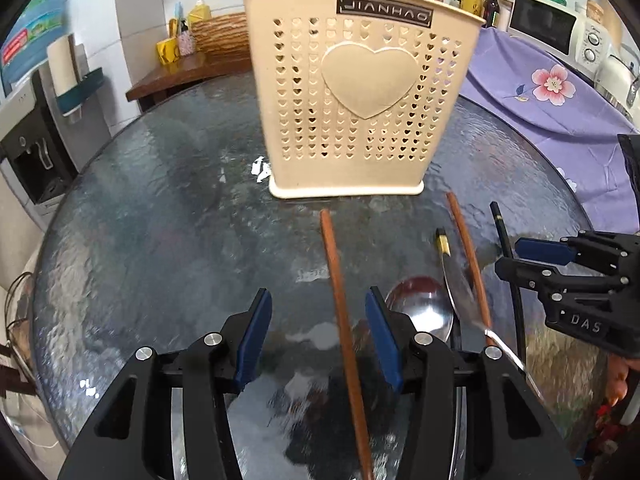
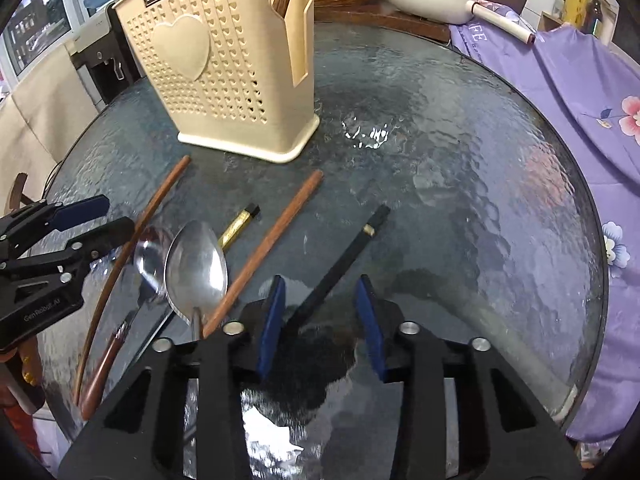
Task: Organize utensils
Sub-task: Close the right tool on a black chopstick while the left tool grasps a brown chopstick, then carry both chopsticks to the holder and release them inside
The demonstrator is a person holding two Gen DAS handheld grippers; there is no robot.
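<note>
**A:** Two claws over the tabletop, one chopstick each. My left claw straddles a brown chopstick; pads apart, not pressing. My right claw has the black chopstick between its pads; gaps show either side, so not gripped.

**B:** Step?

**A:** Pick-up, I judge. The rest lie loose in front of the holder: second brown chopstick, gold-banded chopstick, two spoons.

**B:** Next?

**A:** Close on each stick, lift clear of the spoons, tip upright, drop into the holder's top. Thin sticks on glass may slip or roll.

**B:** View differences?

**A:** Right view shows the holder's side slot with something wooden inside, and both spoons. Left view shows only the front face and one spoon bowl clearly.
</note>
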